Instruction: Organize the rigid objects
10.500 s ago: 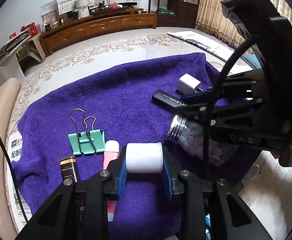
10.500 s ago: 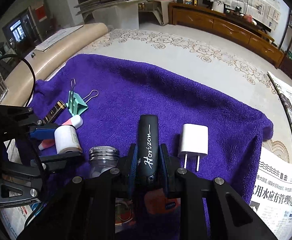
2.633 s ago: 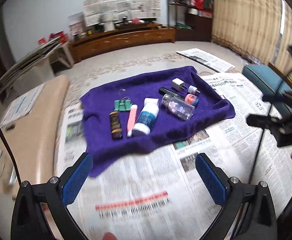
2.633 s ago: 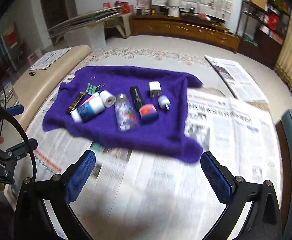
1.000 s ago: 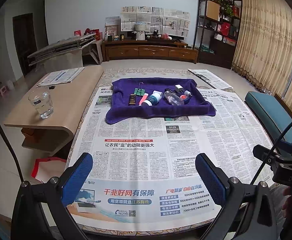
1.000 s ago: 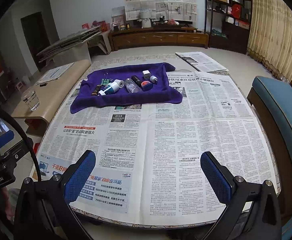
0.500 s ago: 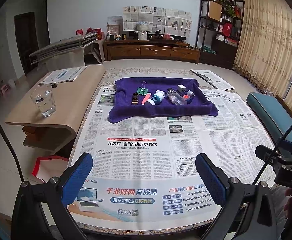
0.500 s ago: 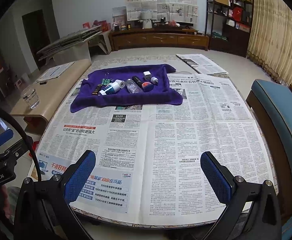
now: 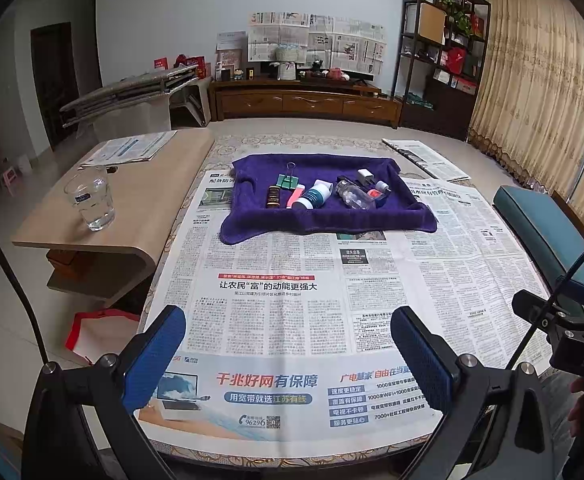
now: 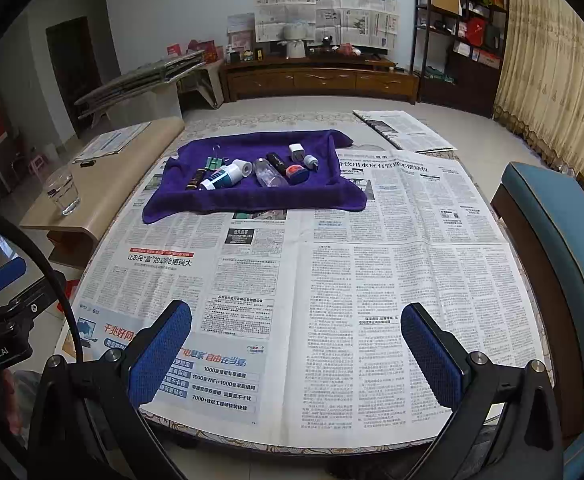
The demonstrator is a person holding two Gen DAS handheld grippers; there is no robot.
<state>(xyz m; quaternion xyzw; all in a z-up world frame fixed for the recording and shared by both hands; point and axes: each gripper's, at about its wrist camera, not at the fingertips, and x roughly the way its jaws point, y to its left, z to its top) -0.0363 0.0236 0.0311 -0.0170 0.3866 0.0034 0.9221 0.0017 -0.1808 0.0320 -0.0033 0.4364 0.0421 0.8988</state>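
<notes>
Lying in a loose row on the purple towel (image 9: 324,216) at the far end of the newspaper-covered worktop (image 9: 292,320), the small items mostly point their long axes away from the cameras. From the towel's left side: a dark gold-banded tube (image 9: 273,197), a green binder clip (image 9: 288,180) with wire handles pointing away, a pink tube (image 9: 295,196), a white-and-blue bottle (image 9: 312,196) tilted rightward, a clear bottle (image 9: 354,196) holding white pieces, a black stick (image 10: 277,162), a white charger plug (image 10: 296,151) and a red-and-blue piece (image 10: 296,173). Well back from the towel, the left tool (image 9: 287,354) and right tool (image 10: 296,350) both hang spread wide and empty over the newspaper.
</notes>
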